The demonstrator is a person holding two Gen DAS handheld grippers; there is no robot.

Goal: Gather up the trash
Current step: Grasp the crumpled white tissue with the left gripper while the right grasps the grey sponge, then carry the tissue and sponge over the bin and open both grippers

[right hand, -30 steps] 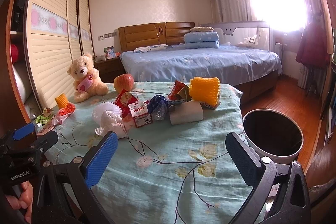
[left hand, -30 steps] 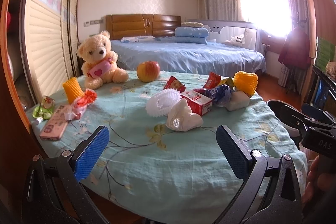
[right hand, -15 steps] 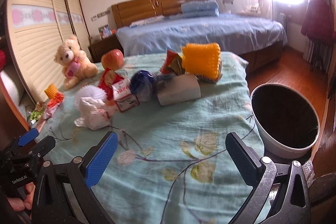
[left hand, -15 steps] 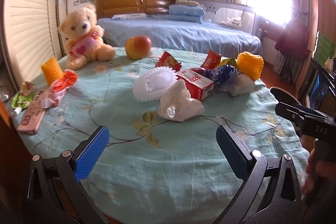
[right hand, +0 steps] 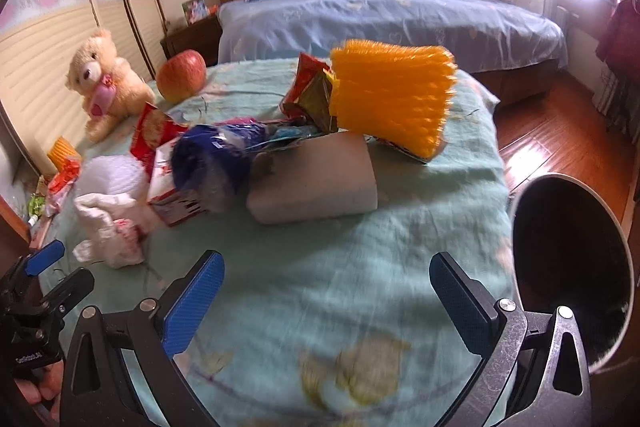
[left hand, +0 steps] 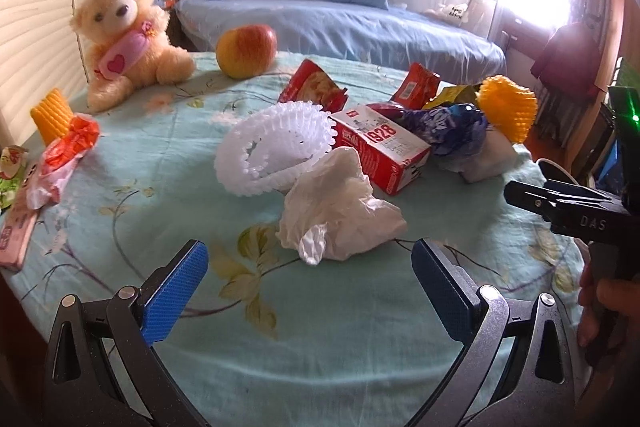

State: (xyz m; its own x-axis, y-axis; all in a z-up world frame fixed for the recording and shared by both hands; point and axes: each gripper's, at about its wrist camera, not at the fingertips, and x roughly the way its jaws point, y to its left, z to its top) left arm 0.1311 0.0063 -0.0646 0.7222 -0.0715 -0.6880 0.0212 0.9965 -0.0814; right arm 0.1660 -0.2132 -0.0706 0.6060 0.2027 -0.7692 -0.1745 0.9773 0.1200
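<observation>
Trash lies on a table under a light green floral cloth [left hand: 168,187]. A crumpled white tissue [left hand: 340,211] sits just ahead of my left gripper [left hand: 310,277], which is open and empty. Behind the tissue are a white foam net [left hand: 276,151], a red and white carton [left hand: 380,151], a blue wrapper [left hand: 448,127] and an orange foam net [left hand: 508,107]. My right gripper [right hand: 326,291] is open and empty, a short way before a white foam block [right hand: 316,183]. The orange foam net [right hand: 392,95] and blue wrapper [right hand: 216,163] lie beyond it. A dark-lined bin [right hand: 572,251] stands at the table's right.
A teddy bear [left hand: 124,31] and an apple [left hand: 246,51] sit at the table's back left. More wrappers [left hand: 60,155] and a small orange net [left hand: 52,115] lie along the left edge. A bed [right hand: 392,19] stands behind, a wardrobe to the left.
Both grippers have moved forward over the table toward the trash pile, which now looks larger. Both stay open and empty.
</observation>
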